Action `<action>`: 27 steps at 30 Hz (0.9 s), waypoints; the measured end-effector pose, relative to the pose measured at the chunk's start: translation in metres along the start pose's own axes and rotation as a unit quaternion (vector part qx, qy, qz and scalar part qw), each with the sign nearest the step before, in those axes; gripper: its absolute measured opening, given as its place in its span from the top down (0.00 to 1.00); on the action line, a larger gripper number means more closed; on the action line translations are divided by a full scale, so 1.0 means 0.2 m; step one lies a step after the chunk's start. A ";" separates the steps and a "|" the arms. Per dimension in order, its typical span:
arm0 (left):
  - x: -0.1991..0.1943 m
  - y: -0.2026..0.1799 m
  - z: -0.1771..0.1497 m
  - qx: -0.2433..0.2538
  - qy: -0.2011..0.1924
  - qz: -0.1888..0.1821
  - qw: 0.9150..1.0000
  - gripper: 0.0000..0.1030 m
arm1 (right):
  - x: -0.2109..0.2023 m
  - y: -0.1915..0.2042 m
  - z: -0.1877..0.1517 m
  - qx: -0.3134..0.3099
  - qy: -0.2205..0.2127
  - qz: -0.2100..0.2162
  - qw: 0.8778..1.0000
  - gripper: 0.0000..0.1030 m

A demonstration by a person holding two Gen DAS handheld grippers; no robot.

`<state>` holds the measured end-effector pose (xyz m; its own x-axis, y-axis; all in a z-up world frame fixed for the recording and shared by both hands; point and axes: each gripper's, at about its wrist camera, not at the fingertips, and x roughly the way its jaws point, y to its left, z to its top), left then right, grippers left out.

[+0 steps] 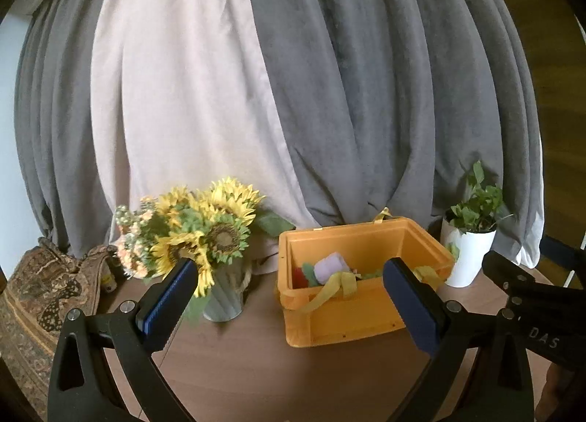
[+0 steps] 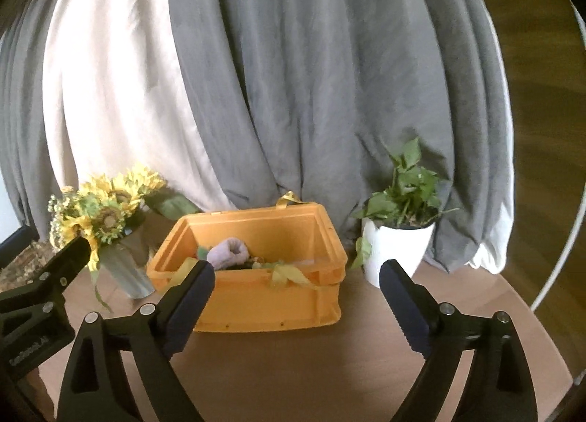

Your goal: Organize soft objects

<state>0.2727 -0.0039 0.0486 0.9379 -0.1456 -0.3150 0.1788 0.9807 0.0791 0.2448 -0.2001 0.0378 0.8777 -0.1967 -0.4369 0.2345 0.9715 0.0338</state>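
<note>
An orange plastic crate [image 1: 340, 323] [image 2: 263, 308] stands on the round brown table. Inside it lie a rolled lilac cloth [image 1: 331, 266] [image 2: 232, 251], red and green soft pieces [image 1: 304, 275] and yellow strips [image 1: 335, 288] [image 2: 289, 275] draped over its front rim. My left gripper [image 1: 289, 272] is open, nothing between its blue pads, hovering in front of the crate. My right gripper [image 2: 296, 272] is also open and empty, a short way before the crate. The right gripper's body [image 1: 538, 308] shows at the left view's right edge, the left gripper's body [image 2: 36, 297] at the right view's left edge.
A vase of sunflowers [image 1: 205, 235] [image 2: 110, 224] stands left of the crate. A white pot with a green plant [image 1: 470, 239] [image 2: 397, 235] stands right of it. Grey and pale curtains [image 1: 293, 92] hang behind. A patterned cloth [image 1: 44, 290] lies at far left.
</note>
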 end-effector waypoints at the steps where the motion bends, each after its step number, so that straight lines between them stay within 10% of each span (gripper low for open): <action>1: -0.03 0.00 -0.01 -0.001 0.000 -0.002 1.000 0.00 | -0.03 0.01 -0.01 -0.002 -0.002 -0.002 1.000 0.10; 27: -0.77 -0.33 -0.26 0.000 0.006 -0.007 1.000 0.00 | -0.70 -0.33 -0.28 -0.011 -0.014 0.014 1.000 0.07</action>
<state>0.1010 -0.0394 0.0425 0.9317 -0.1575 -0.3273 0.1916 0.9786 0.0745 0.0829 -0.2300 0.0474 0.8953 -0.1734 -0.4103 0.2017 0.9791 0.0262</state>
